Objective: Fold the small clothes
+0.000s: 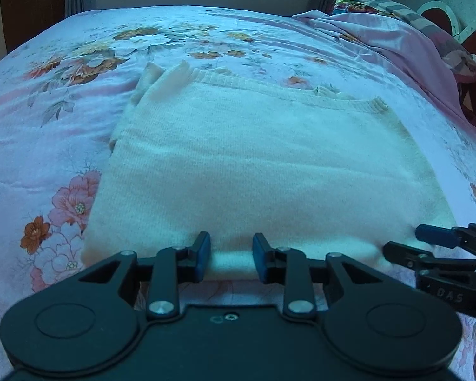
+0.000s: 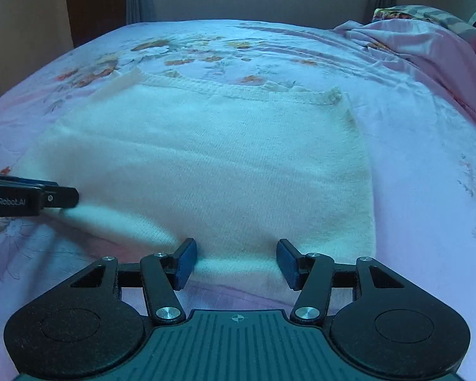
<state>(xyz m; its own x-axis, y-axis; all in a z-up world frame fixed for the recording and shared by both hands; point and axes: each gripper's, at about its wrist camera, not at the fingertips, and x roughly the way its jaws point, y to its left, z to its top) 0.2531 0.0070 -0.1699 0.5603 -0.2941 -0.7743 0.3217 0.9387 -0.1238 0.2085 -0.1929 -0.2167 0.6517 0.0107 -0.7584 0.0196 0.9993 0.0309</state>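
left gripper (image 1: 231, 255): black linkage, blue pads, silver screws | right gripper (image 2: 236, 262): same, ribbed base

- Both views have a strong blue-cyan colour cast, so the white sweater (image 1: 254, 165) looks pale turquoise.
- The light is soft and rather dim; it possibly comes from the far side of the bed (image 2: 412, 146), but no source is visible.
- Shadows are weak.
- The fisheye bends the bed edges, and the corners go black.
- The near hem of the sweater looks soft and slightly blurred.
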